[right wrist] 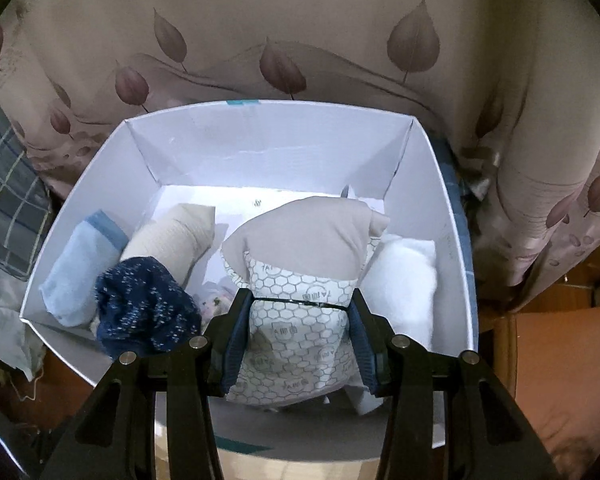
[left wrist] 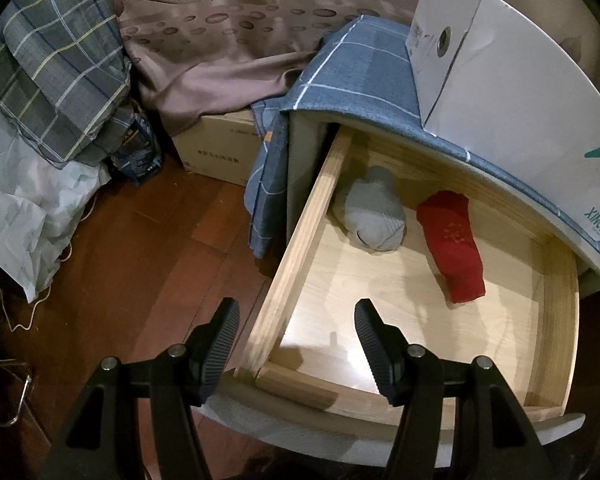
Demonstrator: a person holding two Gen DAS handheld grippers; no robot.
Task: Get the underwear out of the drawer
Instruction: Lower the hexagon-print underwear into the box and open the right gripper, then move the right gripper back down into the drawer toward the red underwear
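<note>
In the left wrist view the wooden drawer [left wrist: 300,248] stands pulled out, with a grey rolled underwear [left wrist: 374,216] and a red rolled one [left wrist: 454,240] lying on its floor. My left gripper [left wrist: 296,312] hangs open above the drawer's near left corner, nothing between its fingers. In the right wrist view my right gripper [right wrist: 298,300] is shut on a rolled underwear [right wrist: 300,276] with a hexagon print and a beige top, held over the white box [right wrist: 260,140]. A light blue roll [right wrist: 80,272], a cream roll [right wrist: 172,244], a dark blue speckled roll [right wrist: 148,312] and a white roll [right wrist: 408,276] lie in that box.
The white box [left wrist: 500,92] sits on the blue checked cloth [left wrist: 360,72] covering the cabinet top. A cardboard carton [left wrist: 220,152], a plaid bundle [left wrist: 52,80] and a leaf-print curtain [right wrist: 300,32] stand around. Wooden floor [left wrist: 140,260] lies left of the drawer.
</note>
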